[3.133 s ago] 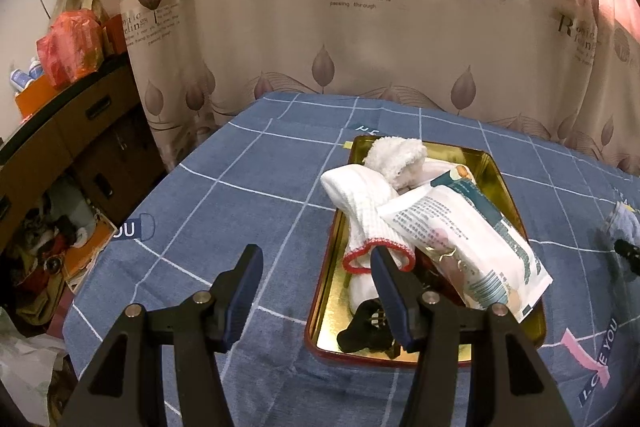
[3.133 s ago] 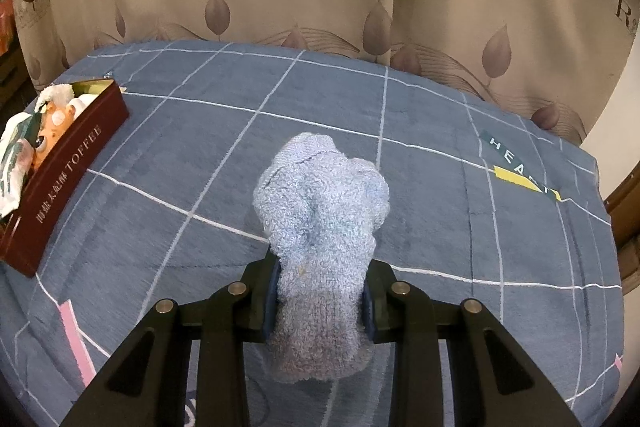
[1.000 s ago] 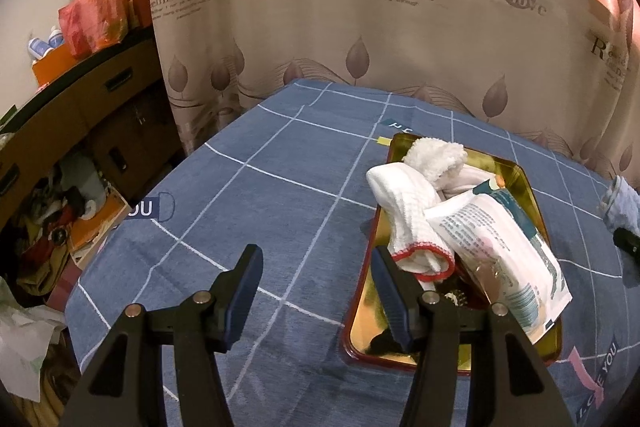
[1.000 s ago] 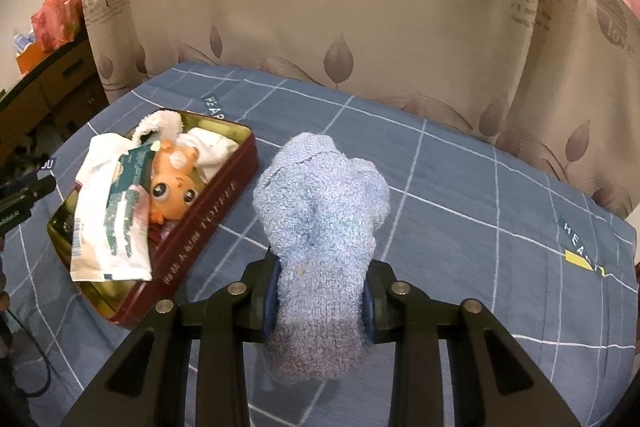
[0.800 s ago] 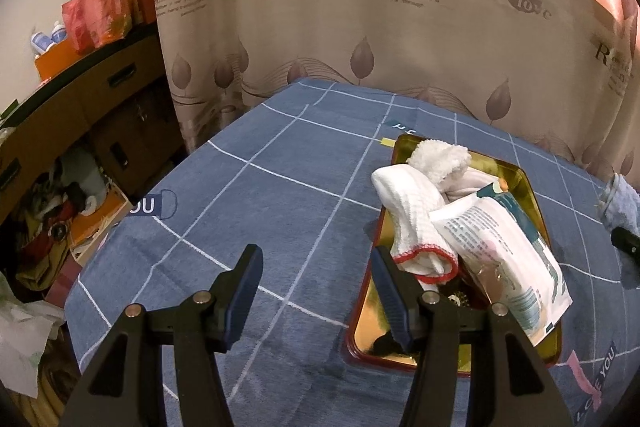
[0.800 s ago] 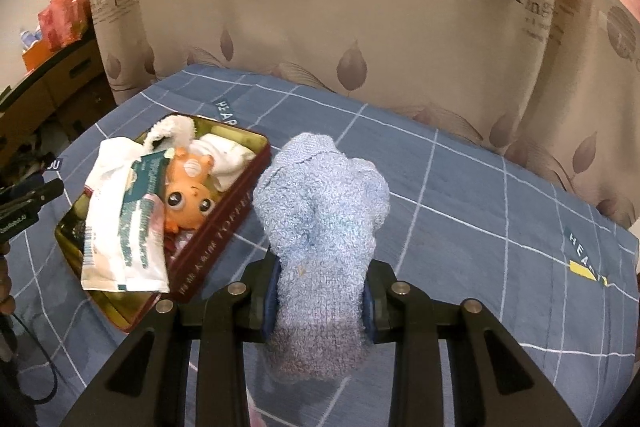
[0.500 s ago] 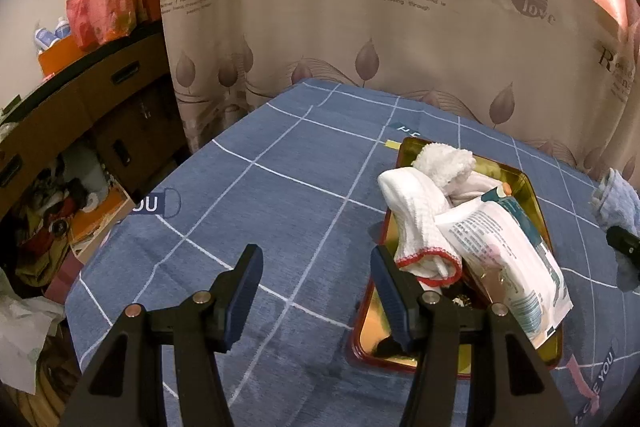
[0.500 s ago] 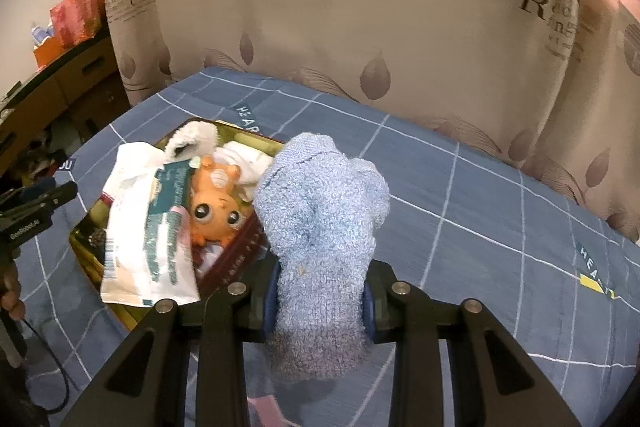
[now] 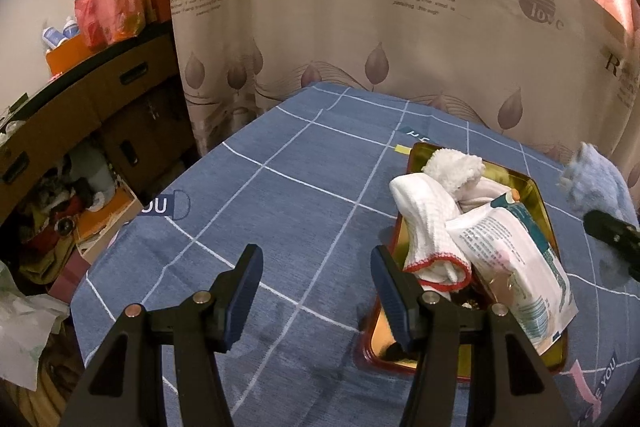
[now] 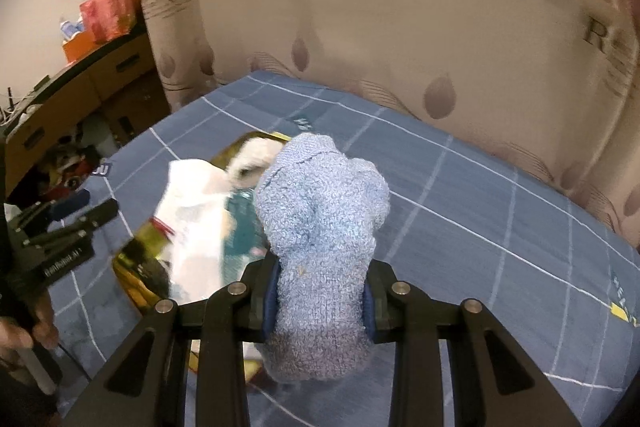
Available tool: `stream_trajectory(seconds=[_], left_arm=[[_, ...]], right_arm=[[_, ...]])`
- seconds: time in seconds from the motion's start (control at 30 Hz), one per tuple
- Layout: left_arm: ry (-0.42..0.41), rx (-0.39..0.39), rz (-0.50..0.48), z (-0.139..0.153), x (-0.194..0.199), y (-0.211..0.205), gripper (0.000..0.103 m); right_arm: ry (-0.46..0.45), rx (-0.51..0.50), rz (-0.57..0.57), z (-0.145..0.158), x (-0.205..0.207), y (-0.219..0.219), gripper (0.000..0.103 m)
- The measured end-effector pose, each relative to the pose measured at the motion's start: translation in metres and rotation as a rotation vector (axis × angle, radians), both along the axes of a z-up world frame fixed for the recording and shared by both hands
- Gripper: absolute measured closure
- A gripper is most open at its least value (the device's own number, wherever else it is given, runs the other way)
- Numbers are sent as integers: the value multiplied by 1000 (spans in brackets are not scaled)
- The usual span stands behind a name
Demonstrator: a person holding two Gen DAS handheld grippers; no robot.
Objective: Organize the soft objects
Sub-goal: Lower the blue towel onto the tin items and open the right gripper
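Observation:
My right gripper [image 10: 319,301] is shut on a fluffy light-blue sock [image 10: 320,211], held up over the near part of a gold tin tray [image 10: 132,259]. In the left wrist view the blue sock [image 9: 596,183] shows at the right edge, above the gold tray [image 9: 538,187]. The tray holds a white cloth with red trim [image 9: 430,227], a fluffy white sock [image 9: 454,167] and a white tissue packet [image 9: 516,263]. My left gripper [image 9: 316,291] stands open over the blue cloth just left of the tray, with nothing between its fingers.
A blue checked tablecloth [image 9: 280,195] covers the table, and a leaf-print curtain [image 9: 400,27] hangs behind it. A brown cabinet [image 9: 60,107] with cluttered shelves stands at the left, past the table's edge. A person's hand [image 10: 20,335] holds the left gripper.
My right gripper has carried the blue sock leftward to above the tray, and its view is blurred. The left gripper has stayed in place and open.

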State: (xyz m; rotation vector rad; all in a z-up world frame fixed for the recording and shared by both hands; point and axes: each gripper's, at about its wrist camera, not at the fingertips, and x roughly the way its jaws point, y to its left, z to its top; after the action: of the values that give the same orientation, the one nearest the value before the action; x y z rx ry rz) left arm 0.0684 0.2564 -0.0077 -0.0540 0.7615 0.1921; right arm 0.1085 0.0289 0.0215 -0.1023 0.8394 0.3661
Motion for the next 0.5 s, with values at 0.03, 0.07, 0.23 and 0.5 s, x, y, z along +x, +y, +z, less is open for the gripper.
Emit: stream_trajectory(seconds=[0.03,0.07,0.23,0.5], left_arm=[[1,-3,1,0,0,1,45],[1,-8,1,0,0,2,45],[-1,-17,20,1,0,7,45],[-3,-28,37,0,1,11,45]], right_arm=[[2,0,10,0,2,6,74],[2,0,16,0,4,11,74],[29,23,37,-2,14,30,73],[78,37,48,-9,30,51,73]])
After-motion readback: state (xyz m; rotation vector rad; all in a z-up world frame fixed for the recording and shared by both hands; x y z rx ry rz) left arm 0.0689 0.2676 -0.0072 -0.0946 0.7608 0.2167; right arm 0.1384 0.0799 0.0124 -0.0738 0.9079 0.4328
